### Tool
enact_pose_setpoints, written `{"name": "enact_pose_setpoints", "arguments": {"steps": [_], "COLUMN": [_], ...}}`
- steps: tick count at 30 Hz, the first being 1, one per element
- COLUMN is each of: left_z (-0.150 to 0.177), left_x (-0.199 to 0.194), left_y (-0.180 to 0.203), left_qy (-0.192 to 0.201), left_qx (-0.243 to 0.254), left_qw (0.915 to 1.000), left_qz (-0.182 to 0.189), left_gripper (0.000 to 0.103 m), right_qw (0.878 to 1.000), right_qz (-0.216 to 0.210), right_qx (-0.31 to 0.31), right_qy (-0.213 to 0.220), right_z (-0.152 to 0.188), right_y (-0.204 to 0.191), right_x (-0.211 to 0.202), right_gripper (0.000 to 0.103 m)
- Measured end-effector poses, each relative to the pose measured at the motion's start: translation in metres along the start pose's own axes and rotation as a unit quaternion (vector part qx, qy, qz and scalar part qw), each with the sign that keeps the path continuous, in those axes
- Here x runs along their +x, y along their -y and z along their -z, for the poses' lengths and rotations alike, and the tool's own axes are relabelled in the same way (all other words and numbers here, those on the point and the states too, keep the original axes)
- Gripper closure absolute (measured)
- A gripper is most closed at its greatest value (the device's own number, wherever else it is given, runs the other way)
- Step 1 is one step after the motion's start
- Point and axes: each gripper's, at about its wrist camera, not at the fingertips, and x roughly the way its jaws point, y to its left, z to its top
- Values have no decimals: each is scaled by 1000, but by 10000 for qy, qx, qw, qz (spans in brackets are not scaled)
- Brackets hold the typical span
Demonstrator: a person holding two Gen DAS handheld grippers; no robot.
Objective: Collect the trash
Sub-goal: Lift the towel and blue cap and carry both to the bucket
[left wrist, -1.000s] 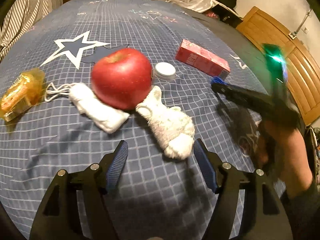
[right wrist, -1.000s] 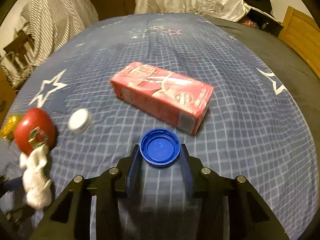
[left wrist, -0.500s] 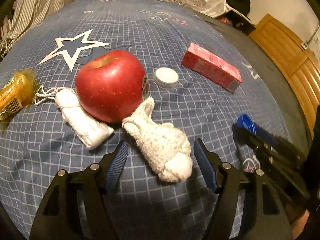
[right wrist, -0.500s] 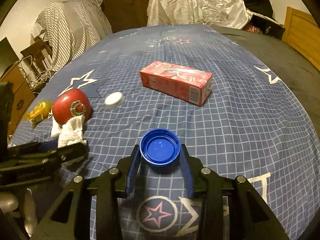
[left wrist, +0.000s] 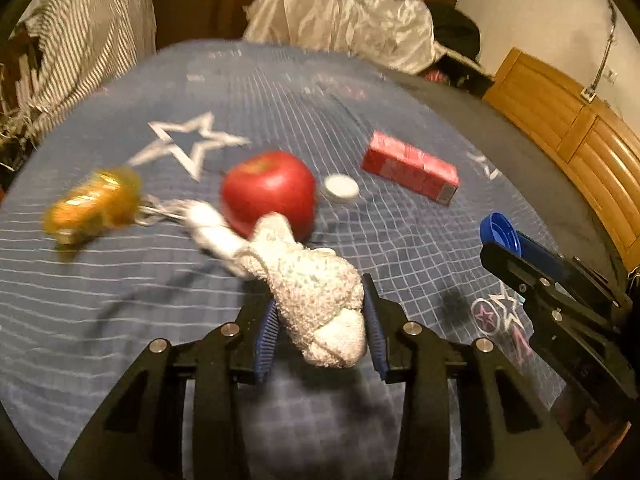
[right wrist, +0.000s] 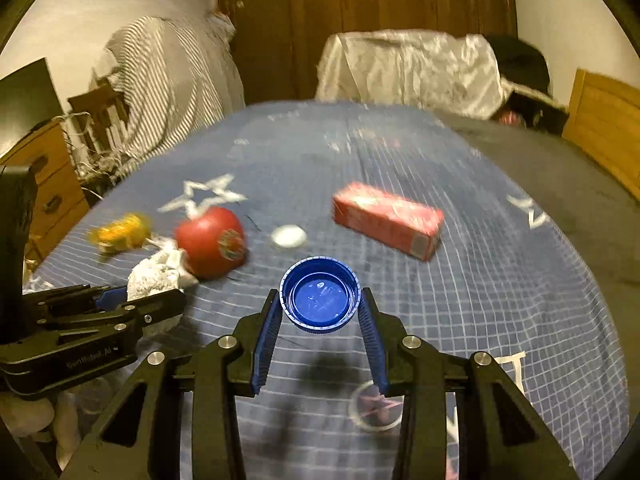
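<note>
My left gripper (left wrist: 320, 320) is shut on a crumpled white tissue wad (left wrist: 316, 292) and holds it above the blue checked bedspread. It also shows at the left of the right wrist view (right wrist: 140, 300). My right gripper (right wrist: 320, 320) is shut on a blue bottle cap (right wrist: 320, 300), open side up, lifted off the bed; the cap also shows in the left wrist view (left wrist: 500, 234). On the bed lie a red carton (right wrist: 388, 226), a small white cap (right wrist: 288, 236), a second white wad (left wrist: 212, 228) and a yellow wrapper (left wrist: 92, 204).
A red apple (left wrist: 268, 196) sits mid-bed beside the white wad. The bedspread (right wrist: 500, 300) has star prints. A striped cloth on a chair (right wrist: 172, 84) stands at the far left, a wooden dresser (right wrist: 48, 188) at the left, wooden panels (left wrist: 568, 140) at the right.
My left gripper has closed on the tissue wad and lifted it off the bed. Both grippers have drawn back and up; the right one still carries the blue cap.
</note>
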Motion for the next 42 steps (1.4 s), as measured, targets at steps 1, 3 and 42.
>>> {"name": "enact_pose_setpoints", "arguments": {"steps": [1,3,42], "left_z": [1,4,22], "left_x": [-13,-40,-201], "left_y": [-2,-4,-10], "left_qy": [159,477,2565], "left_qx": [48,153,614], "left_qw": [9998,9986,9595], "left_qz": [-61,-162,-985], "left_gripper": [66,66,66], "right_qw": [10000,9993,9781], "right_qz": [2,18,158], "right_qx": [-25,-95,-375], "right_qy": [91,362,2041], "right_z": [-1,-2,-16], "right_y": [-6,-23,-113], "right_x": [-8,-29,-196], "right_gripper": [63,62,62]}}
